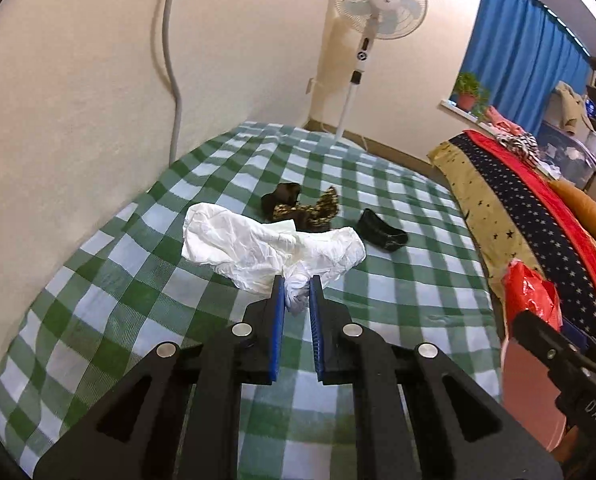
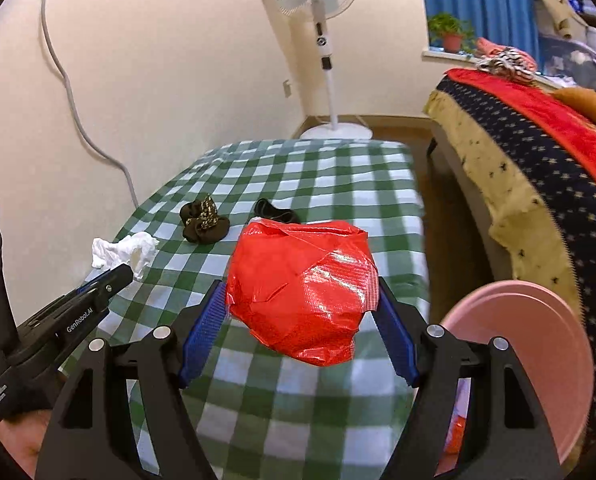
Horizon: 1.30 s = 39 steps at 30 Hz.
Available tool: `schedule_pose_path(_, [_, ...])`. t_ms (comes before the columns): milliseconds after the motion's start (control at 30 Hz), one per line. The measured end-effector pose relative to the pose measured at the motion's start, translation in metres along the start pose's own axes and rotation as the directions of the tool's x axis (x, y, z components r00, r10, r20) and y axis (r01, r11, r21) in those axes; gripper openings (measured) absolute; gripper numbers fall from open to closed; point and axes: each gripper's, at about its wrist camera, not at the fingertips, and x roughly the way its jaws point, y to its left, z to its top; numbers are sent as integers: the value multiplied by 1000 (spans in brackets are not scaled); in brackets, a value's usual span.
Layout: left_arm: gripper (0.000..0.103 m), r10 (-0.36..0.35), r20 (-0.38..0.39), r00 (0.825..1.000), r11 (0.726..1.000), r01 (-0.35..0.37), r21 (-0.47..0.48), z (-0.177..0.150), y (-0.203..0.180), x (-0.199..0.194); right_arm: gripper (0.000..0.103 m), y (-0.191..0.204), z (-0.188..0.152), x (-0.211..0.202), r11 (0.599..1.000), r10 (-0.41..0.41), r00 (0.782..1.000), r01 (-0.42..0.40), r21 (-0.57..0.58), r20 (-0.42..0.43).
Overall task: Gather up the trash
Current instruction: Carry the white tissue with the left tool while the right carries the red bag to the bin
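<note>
A crumpled white paper [image 1: 257,248] hangs above the green-checked bed [image 1: 137,280], and my left gripper [image 1: 296,284] is shut on its twisted lower end. The right wrist view shows the same paper [image 2: 123,254] at the tip of the left gripper [image 2: 109,280]. My right gripper [image 2: 301,284] holds a crinkled red plastic bag [image 2: 298,264] between wide-set blue pads, lifted off the bed. In the left wrist view the red bag [image 1: 528,292] shows at the right edge. A pink bin [image 2: 538,340] stands just right of the right gripper.
A brown patterned cloth bundle [image 1: 302,208] and a black slipper-like item [image 1: 382,232] lie on the bed beyond the paper. A standing fan [image 1: 378,4] is in the corner. A second bed with a starred blanket [image 1: 518,208] runs along the right.
</note>
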Motion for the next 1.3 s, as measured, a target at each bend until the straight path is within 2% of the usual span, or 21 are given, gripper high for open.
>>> schedule_pose_path(433, [12,-81,38,996,995,78,68,-14,-27,-44,72,-21,-9,-77,995,-96,992,94,21,78])
schedule_pose_path(1067, [12,-174,61,983,976,164,144,-27,-57,-78,72,-66,-4,-150,981,-195,973,190,47,127])
schedule_pose_path(1300, [12,-206,55,977,966,194,172,-32,-76,-78,72,-92,-7,-159,970,-242,961,234,73,132])
